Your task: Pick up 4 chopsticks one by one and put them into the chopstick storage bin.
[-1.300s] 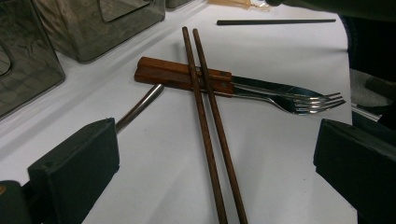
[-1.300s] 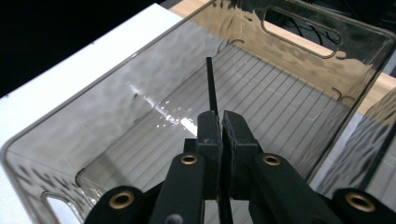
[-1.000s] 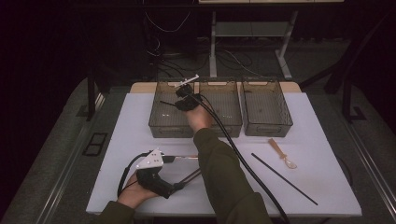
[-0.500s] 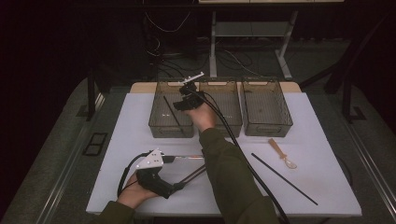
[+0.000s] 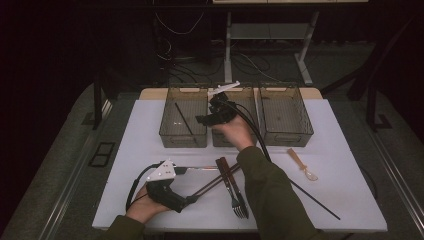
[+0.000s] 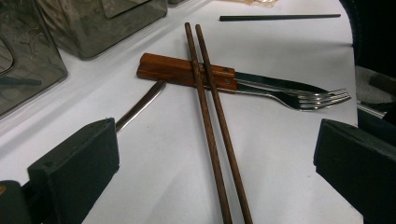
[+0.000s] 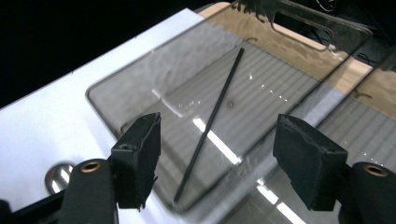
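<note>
Person: olive-green long sleeves on both forearms. Left hand-held gripper (image 5: 192, 199): black body, grey three-cornered top plate, black cable looped behind. Right hand-held gripper (image 5: 204, 119): black, white plate, thick black cable. Jaw pads black, blocky; brass-coloured screw bushings at bases.

High view: dim overall, surroundings nearly black past the white rectangular table top (image 5: 150, 125), which is the brightest area; light reads as overhead, shadows under things soft and short. Picture soft and grainy, fine detail lost at the far edge. Left gripper view: evenly lit, sharp on the pair of brown wooden chopsticks (image 6: 210, 107); specular glint on the steel fork tines (image 6: 322, 99); the black jaws at the bottom corners slightly soft. Right gripper view: streaky glare bands on the floor of the smoky clear plastic bin (image 7: 261, 88), motion smear on its near rim, top-left corner black
</note>
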A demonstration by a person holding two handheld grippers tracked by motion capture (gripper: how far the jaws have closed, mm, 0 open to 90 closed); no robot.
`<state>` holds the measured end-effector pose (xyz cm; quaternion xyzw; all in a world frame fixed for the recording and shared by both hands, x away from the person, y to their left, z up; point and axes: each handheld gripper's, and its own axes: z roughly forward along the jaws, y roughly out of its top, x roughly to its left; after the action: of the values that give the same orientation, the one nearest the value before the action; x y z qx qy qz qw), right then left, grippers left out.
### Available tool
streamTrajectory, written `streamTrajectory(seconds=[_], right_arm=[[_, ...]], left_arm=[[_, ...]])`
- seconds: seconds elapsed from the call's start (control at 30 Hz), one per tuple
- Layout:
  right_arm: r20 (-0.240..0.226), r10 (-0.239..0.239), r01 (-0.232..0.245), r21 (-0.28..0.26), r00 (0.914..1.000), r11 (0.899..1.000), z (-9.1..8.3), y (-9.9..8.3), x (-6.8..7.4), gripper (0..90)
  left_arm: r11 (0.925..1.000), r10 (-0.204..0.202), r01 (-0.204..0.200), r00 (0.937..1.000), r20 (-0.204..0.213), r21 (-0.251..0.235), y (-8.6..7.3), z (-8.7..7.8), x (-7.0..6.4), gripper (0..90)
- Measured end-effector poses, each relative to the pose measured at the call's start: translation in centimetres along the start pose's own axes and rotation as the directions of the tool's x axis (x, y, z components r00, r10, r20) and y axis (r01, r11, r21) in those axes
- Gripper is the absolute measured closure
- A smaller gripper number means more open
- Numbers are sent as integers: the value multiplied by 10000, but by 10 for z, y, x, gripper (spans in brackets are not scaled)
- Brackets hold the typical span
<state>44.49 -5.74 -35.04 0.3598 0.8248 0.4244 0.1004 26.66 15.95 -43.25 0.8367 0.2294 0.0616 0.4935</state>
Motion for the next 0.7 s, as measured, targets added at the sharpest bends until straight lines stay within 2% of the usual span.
streamTrajectory(seconds=[0.3,0.7], right_arm=[[-15,-458,458,-98,9990,9989,-32,-28,-2,263],[46,-630,631,-393,9980,9972,-68,-52,-10,233]], left_arm=[[10000,-23,23,10000,-77,25,0,0,0,0],[9998,-212,213,9996,-209,12,-2,-1,2,0]])
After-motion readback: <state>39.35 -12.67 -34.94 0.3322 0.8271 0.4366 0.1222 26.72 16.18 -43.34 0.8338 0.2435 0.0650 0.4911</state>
